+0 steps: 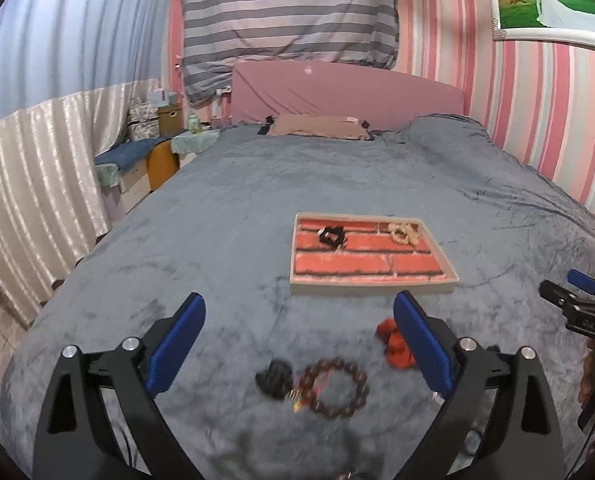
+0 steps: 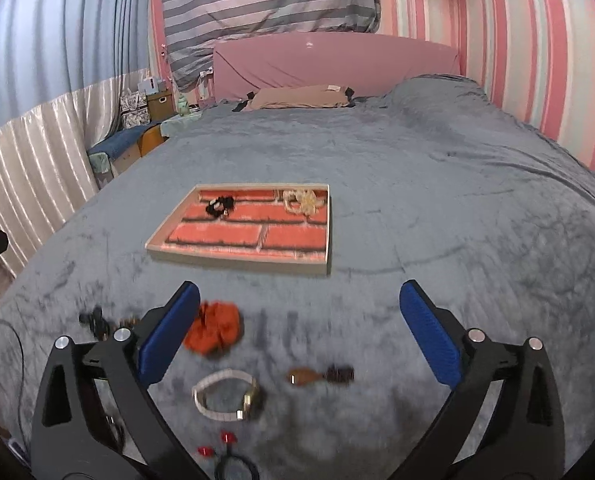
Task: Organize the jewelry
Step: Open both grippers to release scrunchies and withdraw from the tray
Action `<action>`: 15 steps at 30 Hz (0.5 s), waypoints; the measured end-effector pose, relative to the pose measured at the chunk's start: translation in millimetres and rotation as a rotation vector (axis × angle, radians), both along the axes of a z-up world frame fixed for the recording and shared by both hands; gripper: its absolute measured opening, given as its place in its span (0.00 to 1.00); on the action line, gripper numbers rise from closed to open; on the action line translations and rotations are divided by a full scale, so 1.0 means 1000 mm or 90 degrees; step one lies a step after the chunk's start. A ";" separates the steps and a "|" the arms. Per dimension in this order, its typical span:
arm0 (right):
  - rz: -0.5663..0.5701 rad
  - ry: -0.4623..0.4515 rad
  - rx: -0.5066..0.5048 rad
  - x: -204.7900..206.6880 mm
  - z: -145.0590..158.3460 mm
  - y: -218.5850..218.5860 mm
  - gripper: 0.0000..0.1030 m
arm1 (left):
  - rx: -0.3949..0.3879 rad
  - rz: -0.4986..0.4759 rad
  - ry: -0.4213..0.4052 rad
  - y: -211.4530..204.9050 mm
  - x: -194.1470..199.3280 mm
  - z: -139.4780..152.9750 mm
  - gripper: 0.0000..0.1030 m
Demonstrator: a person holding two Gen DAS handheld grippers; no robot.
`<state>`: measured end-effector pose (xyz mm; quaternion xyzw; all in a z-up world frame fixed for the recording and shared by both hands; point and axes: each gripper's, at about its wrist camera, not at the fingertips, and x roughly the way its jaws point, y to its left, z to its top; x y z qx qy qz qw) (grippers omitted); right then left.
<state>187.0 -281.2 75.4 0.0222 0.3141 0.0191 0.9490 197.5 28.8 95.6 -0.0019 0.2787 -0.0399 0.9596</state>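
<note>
A grey blanket (image 1: 257, 200) covers the bed, with a tan pillow (image 1: 317, 126) at its far end against the pink headboard (image 1: 345, 92). A striped sheet (image 1: 289, 8) hangs above the headboard. A framed photo (image 1: 549, 0) hangs on the striped wall at far right, and pale curtains (image 1: 29, 168) fall at left.

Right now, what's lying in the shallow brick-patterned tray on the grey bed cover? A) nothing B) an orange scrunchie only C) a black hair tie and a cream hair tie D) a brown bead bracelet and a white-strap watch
C: the brick-patterned tray holds a black hair tie and a cream hair tie along its far edge; every other piece lies on the grey bed cover.
</note>
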 end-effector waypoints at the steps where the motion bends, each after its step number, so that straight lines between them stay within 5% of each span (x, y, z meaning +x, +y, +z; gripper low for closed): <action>1: 0.001 -0.001 -0.007 -0.009 -0.005 0.002 0.95 | -0.004 0.001 0.001 0.002 -0.011 -0.008 0.93; 7: 0.001 -0.006 -0.051 -0.047 -0.030 0.018 0.96 | 0.015 0.006 0.007 -0.001 -0.044 -0.040 0.94; 15: -0.001 0.015 -0.040 -0.063 -0.053 0.020 0.96 | 0.016 0.007 -0.019 -0.003 -0.085 -0.035 0.94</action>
